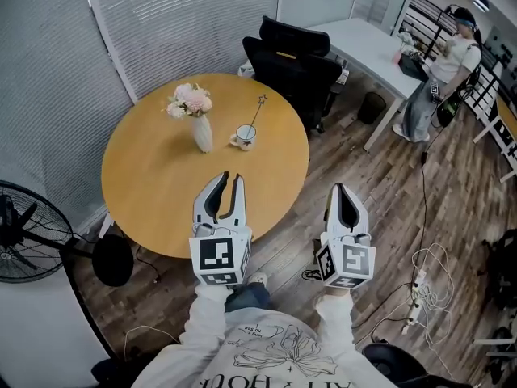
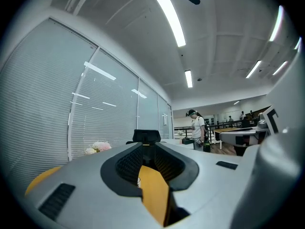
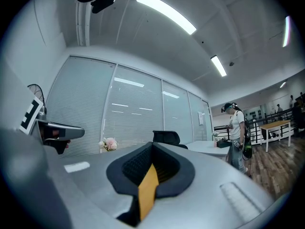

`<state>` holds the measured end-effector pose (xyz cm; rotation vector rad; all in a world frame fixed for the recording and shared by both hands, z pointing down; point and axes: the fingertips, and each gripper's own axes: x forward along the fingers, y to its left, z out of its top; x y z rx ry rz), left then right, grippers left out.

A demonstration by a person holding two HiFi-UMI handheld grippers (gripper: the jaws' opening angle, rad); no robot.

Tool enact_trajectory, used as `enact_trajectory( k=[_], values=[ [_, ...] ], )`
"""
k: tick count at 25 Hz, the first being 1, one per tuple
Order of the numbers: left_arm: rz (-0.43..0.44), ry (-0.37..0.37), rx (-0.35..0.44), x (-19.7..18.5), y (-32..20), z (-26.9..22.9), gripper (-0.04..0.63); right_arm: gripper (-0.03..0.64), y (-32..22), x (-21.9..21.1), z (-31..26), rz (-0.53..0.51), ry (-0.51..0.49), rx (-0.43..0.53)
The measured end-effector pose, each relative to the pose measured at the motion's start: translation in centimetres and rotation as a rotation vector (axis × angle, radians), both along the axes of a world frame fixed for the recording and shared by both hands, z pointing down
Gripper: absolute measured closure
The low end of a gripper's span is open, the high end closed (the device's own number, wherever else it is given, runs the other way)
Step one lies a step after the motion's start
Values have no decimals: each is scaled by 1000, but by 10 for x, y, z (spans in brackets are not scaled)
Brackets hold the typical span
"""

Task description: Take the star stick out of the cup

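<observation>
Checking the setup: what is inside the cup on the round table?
A thin star stick leans out of the cup, star end up. Its lower end is hidden by the cup's wall; any other contents are too small to tell.

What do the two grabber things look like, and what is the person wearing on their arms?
Both are light grey, with two curved, pointed jaws lined in black ridged rubber. The left gripper and the right gripper each carry a white cube printed with black square markers. The sleeves are long and off-white.

Office: white desk [image 1: 365, 45], black swivel chair [image 1: 292, 65]
</observation>
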<state>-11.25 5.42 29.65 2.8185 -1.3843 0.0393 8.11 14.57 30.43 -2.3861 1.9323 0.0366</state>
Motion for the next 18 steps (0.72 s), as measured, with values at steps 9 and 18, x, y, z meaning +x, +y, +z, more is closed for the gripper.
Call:
enact_trajectory(
  k=[9,18],
  values=[
    [32,2,-14,19,-63,11,534,606,-58,15,9,24,2,-15],
    [33,-11,-41,20,-96,25,534,606,-90,17,20,27,-7,-43]
  ],
)
